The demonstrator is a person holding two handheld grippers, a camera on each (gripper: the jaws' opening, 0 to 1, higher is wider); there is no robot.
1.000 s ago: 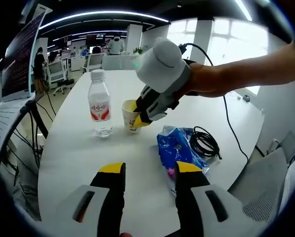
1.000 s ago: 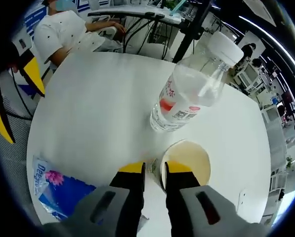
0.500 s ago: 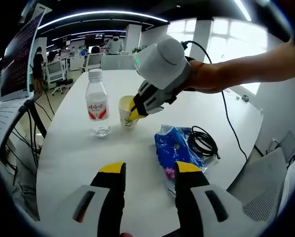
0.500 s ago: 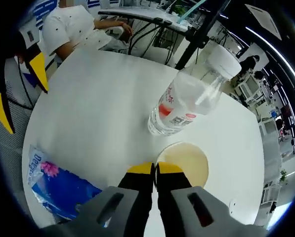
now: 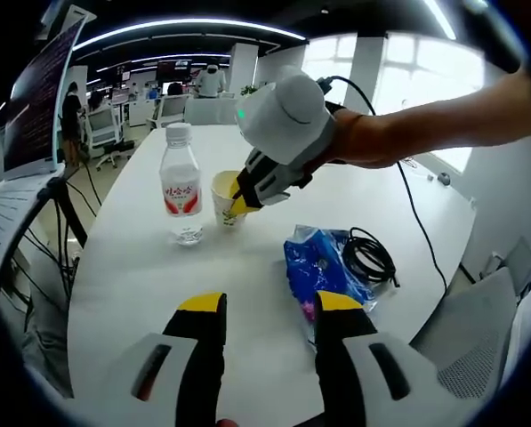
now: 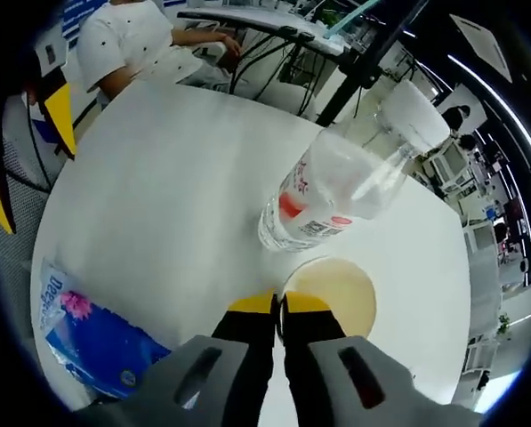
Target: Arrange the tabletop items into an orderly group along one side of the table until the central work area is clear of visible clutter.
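In the left gripper view, the left gripper (image 5: pixel 265 307) hangs low over the near edge of the white surface (image 5: pixel 140 267), its yellow-tipped jaws spread wide with nothing between them. Just beyond its right jaw lies a blue packet (image 5: pixel 323 267), with a coil of black cable (image 5: pixel 367 258) touching its far side. Farther across the surface, the right gripper (image 5: pixel 243 197) reaches in from the right, held by a person's hand (image 5: pixel 367 142) on an outstretched forearm, and tilts down onto the rim of a paper cup (image 5: pixel 222 197). A water bottle (image 5: pixel 181 187) with a white cap and red label stands upright just beside the cup.

In the right gripper view, the right gripper (image 6: pixel 278 307) has its jaws pressed together on the near wall of the cup (image 6: pixel 332 294), which is pale yellow inside and open at the top. The bottle (image 6: pixel 336 182) stands just beyond the cup. The blue packet (image 6: pixel 87 342) lies to the lower left, and a seated person (image 6: pixel 145 44) in a white shirt is beyond the far edge of the surface (image 6: pixel 158 196).
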